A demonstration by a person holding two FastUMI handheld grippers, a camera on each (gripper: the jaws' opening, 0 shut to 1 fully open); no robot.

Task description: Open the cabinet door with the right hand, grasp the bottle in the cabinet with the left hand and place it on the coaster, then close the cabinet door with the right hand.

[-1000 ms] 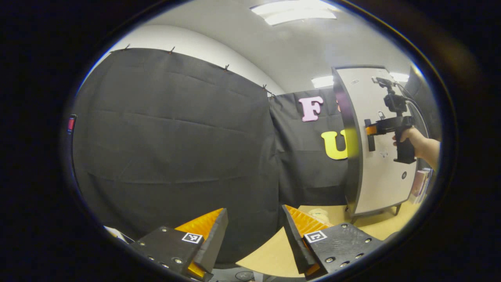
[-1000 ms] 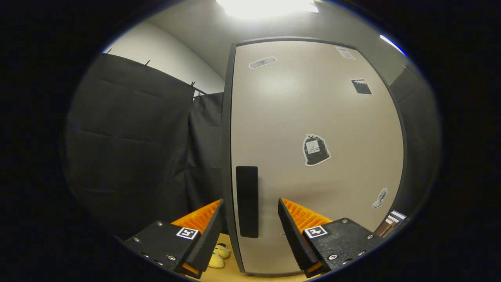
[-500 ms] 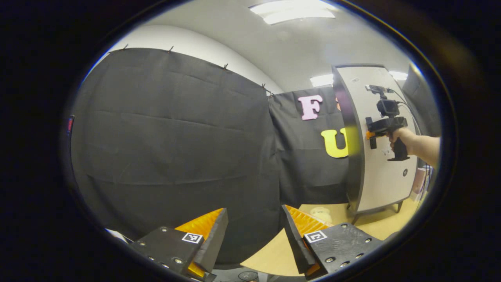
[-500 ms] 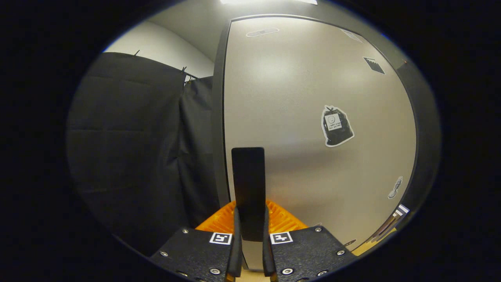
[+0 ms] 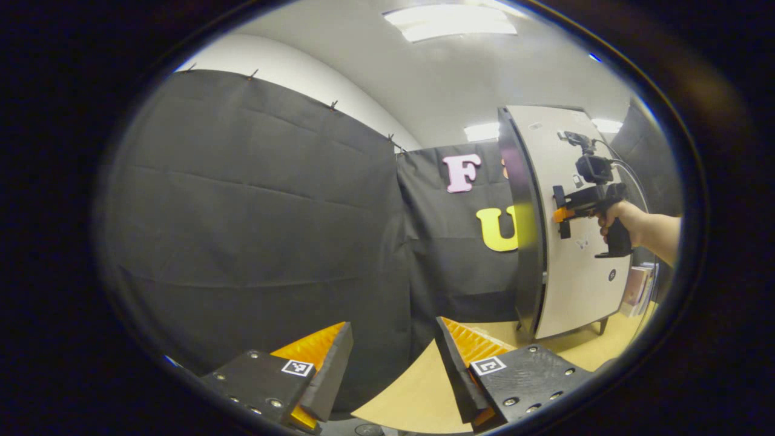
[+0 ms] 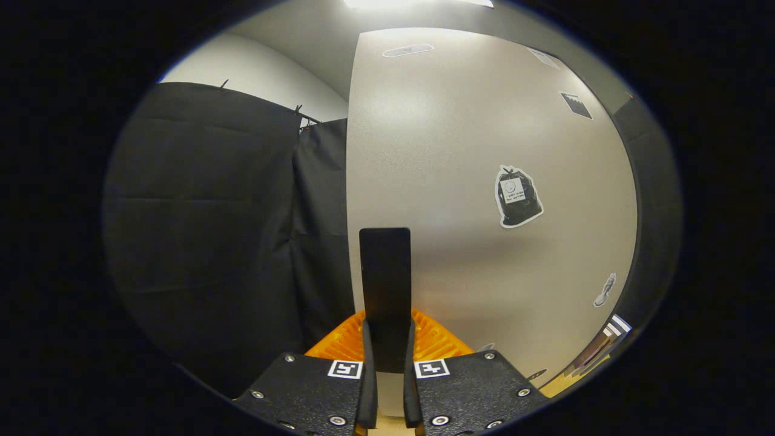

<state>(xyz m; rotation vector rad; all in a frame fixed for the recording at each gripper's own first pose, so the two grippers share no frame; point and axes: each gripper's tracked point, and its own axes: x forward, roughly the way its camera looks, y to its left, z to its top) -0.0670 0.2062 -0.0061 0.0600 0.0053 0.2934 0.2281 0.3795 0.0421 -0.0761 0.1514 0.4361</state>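
Fingers of the right gripper (image 6: 385, 339) are closed on the dark handle (image 6: 385, 284), one pressing each side of its lower part, while the left gripper (image 5: 393, 345) hangs with its jaws spread wide and nothing between them.

Cabinet door (image 6: 478, 200): the largest element, a pale upright panel standing on the wooden table (image 5: 418, 387). In the left gripper view its handle edge appears to stand slightly proud of the dark cabinet side (image 5: 525, 242), so the door is judged just started on its swing; the hinge side cannot be made out.

Handle: a flat vertical bar near the door's left edge as the right gripper view has it, its long axis running up and down, parallel to that edge. The grip crosses this axis squarely.

Step in hand, judged: opening the door. Done well, the pull follows the door's arc rather than a straight line, wrist turning with the panel so the fingers do not slide down the bar.

Hand (image 5: 623, 218) holding the right gripper is seen far off beside the door.

Bottle and coaster: the bottle is presumably behind the door; neither can be placed.
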